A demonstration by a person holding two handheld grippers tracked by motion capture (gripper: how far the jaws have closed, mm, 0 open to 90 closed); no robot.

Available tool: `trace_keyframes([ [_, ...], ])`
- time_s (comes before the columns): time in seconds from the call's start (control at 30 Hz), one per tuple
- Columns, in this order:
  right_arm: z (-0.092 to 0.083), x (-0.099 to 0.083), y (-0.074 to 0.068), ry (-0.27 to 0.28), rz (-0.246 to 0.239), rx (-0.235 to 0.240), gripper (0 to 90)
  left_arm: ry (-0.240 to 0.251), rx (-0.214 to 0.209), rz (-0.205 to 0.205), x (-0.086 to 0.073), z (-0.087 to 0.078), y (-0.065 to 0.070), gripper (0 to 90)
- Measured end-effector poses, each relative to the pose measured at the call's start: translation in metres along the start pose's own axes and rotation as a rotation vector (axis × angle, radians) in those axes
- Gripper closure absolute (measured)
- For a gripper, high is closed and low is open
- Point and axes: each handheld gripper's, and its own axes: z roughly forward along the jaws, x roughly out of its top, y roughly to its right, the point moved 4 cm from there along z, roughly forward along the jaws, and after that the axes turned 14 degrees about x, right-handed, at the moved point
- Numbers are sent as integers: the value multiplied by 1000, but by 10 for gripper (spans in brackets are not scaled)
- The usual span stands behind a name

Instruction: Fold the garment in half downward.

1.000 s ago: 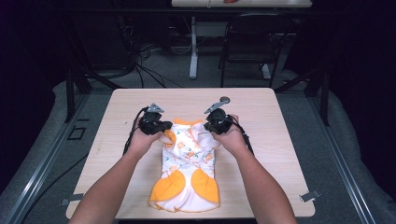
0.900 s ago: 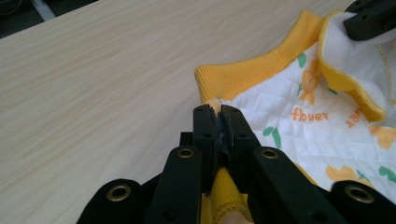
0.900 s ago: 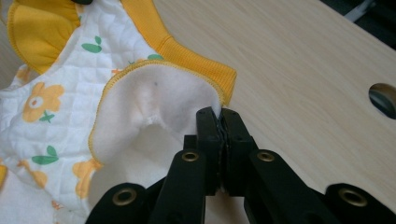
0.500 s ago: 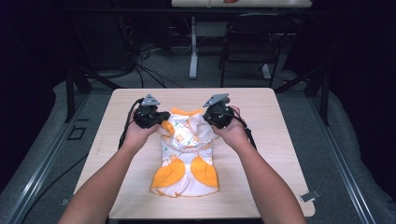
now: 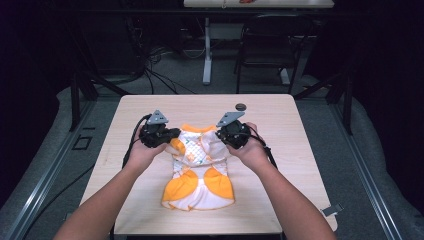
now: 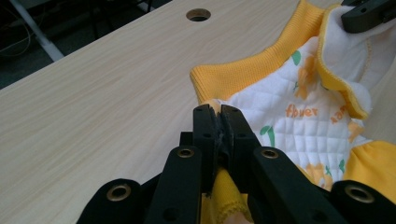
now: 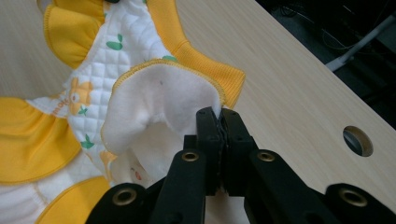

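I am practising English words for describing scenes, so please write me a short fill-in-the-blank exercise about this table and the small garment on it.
1. The garment is white with trim of the colour ____.
2. The left claw is ____ on the garment's edge.
3. Each claw grips one side of the garment's upper end, the right claw pinching its ____ inner lining.
4. The table top is made of light ____ and has a round hole.

Missing words: orange; shut; white; wood

Garment (image 5: 199, 172): white quilted cloth showing orange and green prints, with yellow-orange ribbed trim and panels. Bench (image 5: 280, 130): showing pale wood grain. Jaws: showing black.
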Motion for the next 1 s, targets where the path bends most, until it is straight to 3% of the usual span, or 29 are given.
trace_keyframes([
  [0.4, -1, -10, -12, -5, -19, 25, 874, -1, -30, 12, -16, -8, 11, 853],
  [0.57, 2, -20, -20, -34, -27, 39, 874, -10, -48, 20, -25, -11, 19, 854],
  [1.0, 8, -42, -38, -28, -4, 86, 873, -21, -100, 16, -43, -15, 30, 853],
])
